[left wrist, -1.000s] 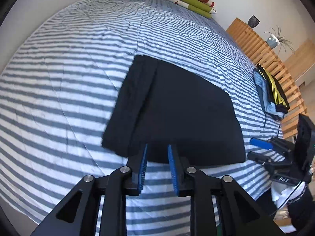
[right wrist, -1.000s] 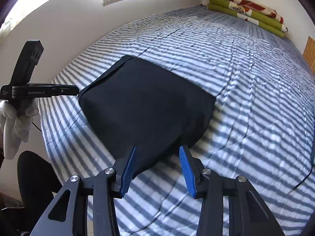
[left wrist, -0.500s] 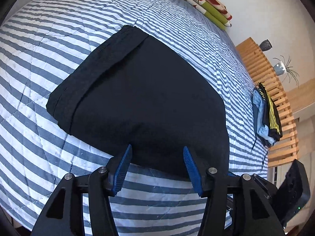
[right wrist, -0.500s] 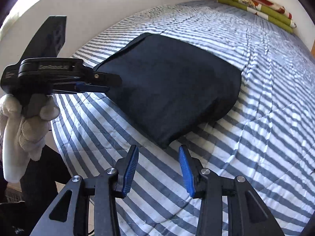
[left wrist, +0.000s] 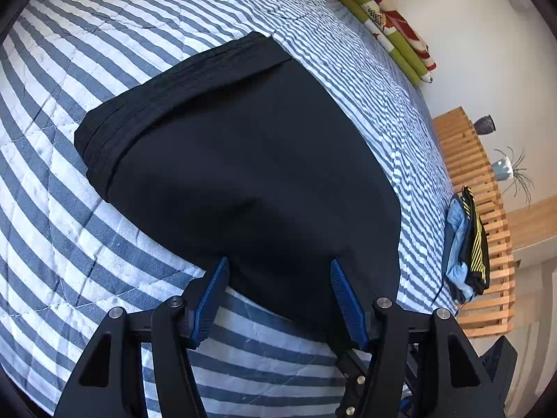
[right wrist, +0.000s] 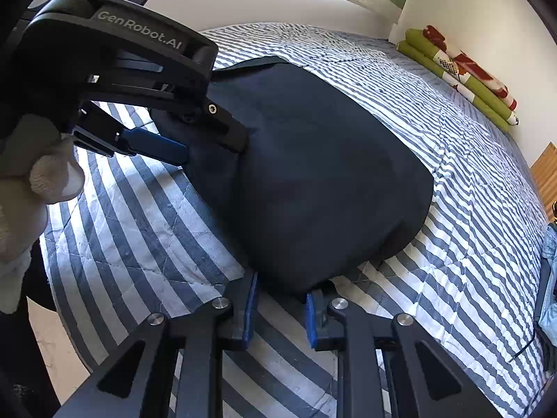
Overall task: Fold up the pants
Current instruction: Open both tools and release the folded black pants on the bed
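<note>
Black pants (left wrist: 250, 174) lie folded into a thick rectangle on the blue-and-white striped bedspread (left wrist: 69, 226). My left gripper (left wrist: 278, 263) is open wide, its blue pads straddling the near edge of the pants. In the right wrist view the same left gripper (right wrist: 214, 149) has one finger above and one below the pants' left edge. My right gripper (right wrist: 282, 289) is open with a narrower gap, and the near corner of the pants (right wrist: 313, 174) sits between its fingertips.
Folded green and red blankets (left wrist: 393, 31) lie at the bed's far end. A wooden slatted bench (left wrist: 477, 160) beside the bed carries a pile of clothes (left wrist: 466, 240), a vase and a plant. A white-gloved hand (right wrist: 41, 181) holds the left gripper.
Both grippers have come down to the pants' near edge. The left jaws have opened wide around it. The right jaws have narrowed around the near corner.
</note>
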Available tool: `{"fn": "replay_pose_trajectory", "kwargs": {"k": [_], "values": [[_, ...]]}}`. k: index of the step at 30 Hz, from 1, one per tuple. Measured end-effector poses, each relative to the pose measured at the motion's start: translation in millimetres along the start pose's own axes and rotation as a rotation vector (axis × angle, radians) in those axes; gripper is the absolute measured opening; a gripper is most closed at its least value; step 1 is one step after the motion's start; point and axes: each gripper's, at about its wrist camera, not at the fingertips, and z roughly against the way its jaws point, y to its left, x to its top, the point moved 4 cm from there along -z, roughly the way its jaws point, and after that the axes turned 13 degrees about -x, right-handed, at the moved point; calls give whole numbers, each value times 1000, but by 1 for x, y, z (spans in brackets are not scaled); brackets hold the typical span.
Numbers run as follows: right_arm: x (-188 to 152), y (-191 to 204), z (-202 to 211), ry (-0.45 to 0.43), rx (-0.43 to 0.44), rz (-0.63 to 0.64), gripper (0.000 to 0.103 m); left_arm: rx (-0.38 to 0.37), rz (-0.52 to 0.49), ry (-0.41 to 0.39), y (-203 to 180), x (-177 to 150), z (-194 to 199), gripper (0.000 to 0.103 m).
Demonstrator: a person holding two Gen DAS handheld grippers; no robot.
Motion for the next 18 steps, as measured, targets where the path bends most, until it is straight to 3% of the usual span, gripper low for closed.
{"fn": "replay_pose_trajectory", "kwargs": {"k": [5,7,8,11,15,18], "values": [[0,-3,13,-19,-4,-19,9,-3,-6,-5,2,4,2,38],[1,-1,17,-14,1,-25,8,-28,35,-26,8,4,8,36],[2,1,19,-13,6,-22,8,-29,49,-36,10,3,11,37],[2,7,16,-31,-40,19,7,-4,105,-74,31,-8,33,64],[-3,0,4,-6,-17,58,8,-30,163,-110,50,-8,43,64],[-7,-8,1,34,46,18,9,-34,190,-122,57,6,46,64]]}}
